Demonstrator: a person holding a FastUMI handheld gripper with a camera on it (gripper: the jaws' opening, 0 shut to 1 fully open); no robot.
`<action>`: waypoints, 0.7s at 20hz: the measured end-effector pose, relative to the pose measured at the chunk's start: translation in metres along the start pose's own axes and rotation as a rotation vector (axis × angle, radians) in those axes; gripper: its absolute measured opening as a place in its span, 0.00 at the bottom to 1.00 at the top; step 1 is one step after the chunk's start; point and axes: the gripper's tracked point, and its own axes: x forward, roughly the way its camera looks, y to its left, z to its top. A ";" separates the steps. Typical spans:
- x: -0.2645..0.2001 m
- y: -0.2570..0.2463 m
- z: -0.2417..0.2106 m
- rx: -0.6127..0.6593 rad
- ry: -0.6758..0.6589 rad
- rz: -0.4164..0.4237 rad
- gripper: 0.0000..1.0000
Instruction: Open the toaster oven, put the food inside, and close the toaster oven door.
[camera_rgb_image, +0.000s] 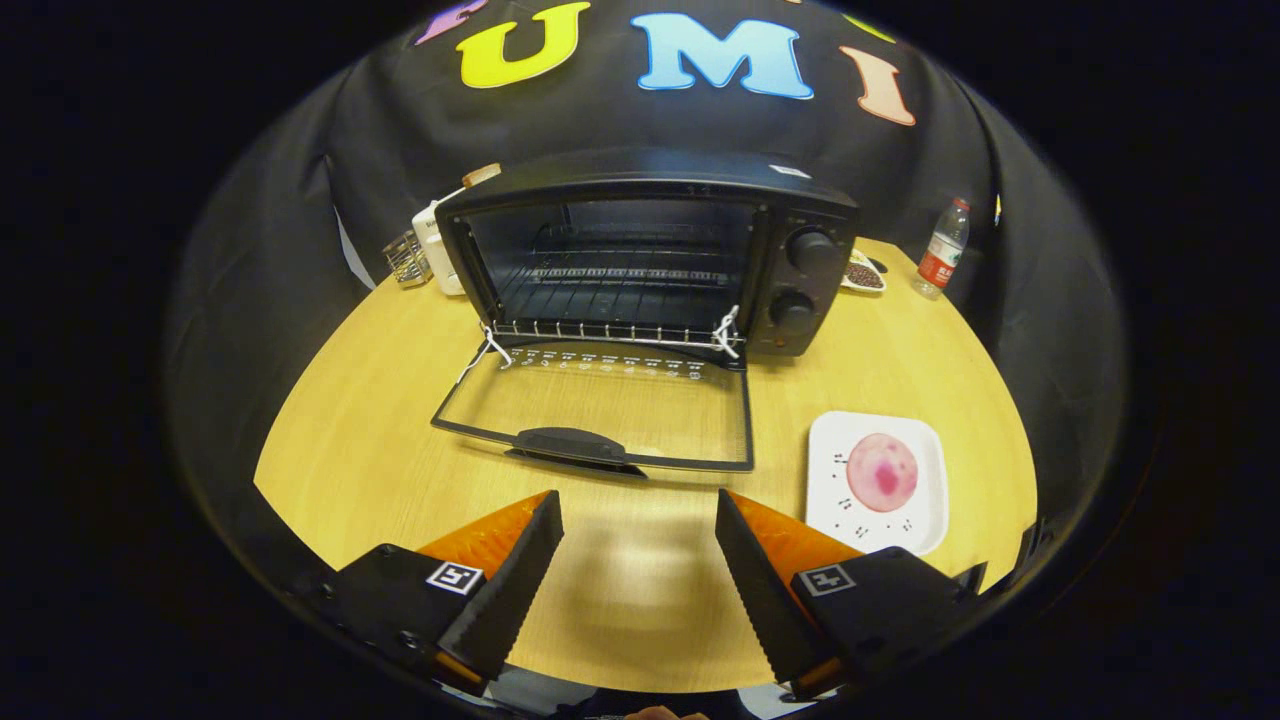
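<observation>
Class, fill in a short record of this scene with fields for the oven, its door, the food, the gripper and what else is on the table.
Oven: black toaster oven, wire rack inside
Door: glass door folded down flat on the table
Food: pink round piece on a white plate, beside the door
Gripper: gripper open, holding nothing
Other: water bottle, small dish

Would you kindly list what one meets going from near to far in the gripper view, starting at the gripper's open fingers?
Gripper, open and empty → toaster oven door, lying flat open → wire rack → toaster oven → booth wall.
</observation>
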 end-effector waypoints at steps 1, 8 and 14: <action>-0.009 -0.009 -0.001 0.010 -0.001 0.002 0.99; -0.047 -0.103 0.005 0.044 -0.005 -0.073 0.98; -0.029 -0.181 -0.001 0.049 0.065 -0.098 0.99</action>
